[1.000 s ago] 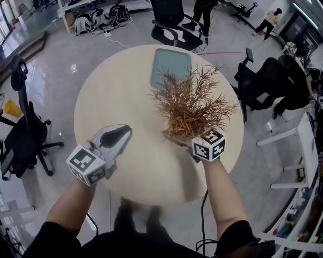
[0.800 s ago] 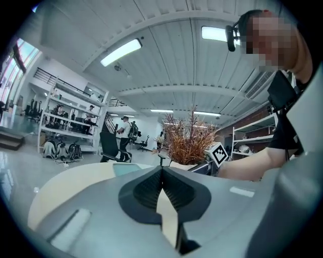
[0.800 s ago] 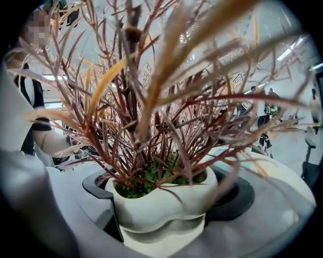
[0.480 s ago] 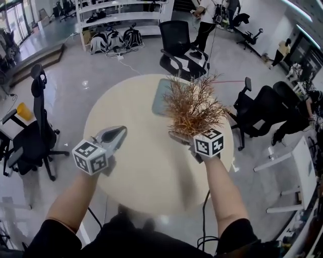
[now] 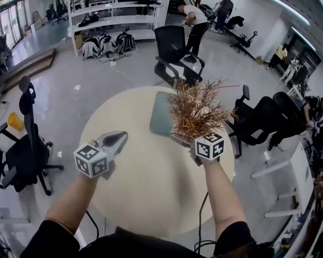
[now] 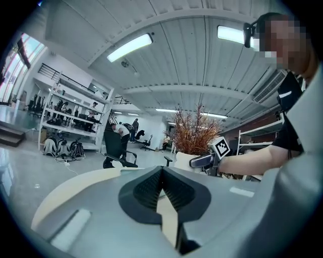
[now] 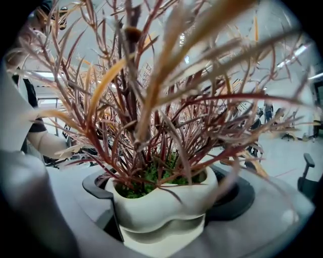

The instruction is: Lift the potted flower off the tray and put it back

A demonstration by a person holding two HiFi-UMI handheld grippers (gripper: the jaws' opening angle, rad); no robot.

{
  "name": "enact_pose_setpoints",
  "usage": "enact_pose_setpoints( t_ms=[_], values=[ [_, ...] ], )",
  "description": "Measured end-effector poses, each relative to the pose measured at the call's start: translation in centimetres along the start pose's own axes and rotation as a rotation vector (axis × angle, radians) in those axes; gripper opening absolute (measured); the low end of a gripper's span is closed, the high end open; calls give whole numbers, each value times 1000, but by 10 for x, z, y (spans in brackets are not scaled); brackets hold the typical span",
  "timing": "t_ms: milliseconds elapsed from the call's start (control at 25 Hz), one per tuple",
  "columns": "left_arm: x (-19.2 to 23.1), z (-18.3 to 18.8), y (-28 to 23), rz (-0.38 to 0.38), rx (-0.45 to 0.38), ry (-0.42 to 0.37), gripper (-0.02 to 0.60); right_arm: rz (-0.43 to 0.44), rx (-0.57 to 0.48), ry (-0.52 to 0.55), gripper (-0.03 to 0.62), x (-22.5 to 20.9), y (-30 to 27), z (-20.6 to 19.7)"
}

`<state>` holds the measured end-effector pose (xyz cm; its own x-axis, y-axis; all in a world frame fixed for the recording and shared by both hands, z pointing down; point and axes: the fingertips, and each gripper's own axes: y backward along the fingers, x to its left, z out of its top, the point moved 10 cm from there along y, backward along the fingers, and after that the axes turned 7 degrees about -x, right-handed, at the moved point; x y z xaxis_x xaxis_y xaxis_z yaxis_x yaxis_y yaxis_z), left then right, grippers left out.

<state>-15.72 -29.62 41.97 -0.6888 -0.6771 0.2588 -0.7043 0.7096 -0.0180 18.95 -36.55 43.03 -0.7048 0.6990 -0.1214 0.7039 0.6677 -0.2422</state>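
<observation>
The potted flower [image 5: 198,110] has bushy red-brown foliage and a white lobed pot [image 7: 160,205]. My right gripper [image 5: 180,140] is shut on the pot and holds it in the air above the round beige table [image 5: 136,176], over the right edge of the grey-green tray [image 5: 161,114]. The right gripper view shows the pot squeezed between the dark jaws, with foliage filling the picture. My left gripper [image 5: 120,136] hovers over the table's left part, shut and holding nothing; its ribbed pads [image 6: 149,185] meet. From the left gripper view the flower [image 6: 194,133] stands to the right.
Black office chairs ring the table: one beyond the far edge [image 5: 177,49], one at the left [image 5: 24,146], others at the right [image 5: 265,117]. People stand at the back near shelves [image 5: 108,15]. A white rack [image 5: 298,176] is at the right.
The head view has tilted up, showing more of the room. The right gripper has carried the flower from right of the tray to over its right edge. The left gripper has barely moved.
</observation>
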Motion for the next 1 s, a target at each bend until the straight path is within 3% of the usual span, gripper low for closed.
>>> enact_pose_setpoints(
  t_ms=[440, 1000],
  values=[
    [103, -7, -66, -38, 41, 22, 0, -80, 43, -39, 555, -75, -87, -17],
    [188, -47, -129, -51, 90, 74, 0, -144, 73, -60, 555, -169, -186, -46]
  ],
)
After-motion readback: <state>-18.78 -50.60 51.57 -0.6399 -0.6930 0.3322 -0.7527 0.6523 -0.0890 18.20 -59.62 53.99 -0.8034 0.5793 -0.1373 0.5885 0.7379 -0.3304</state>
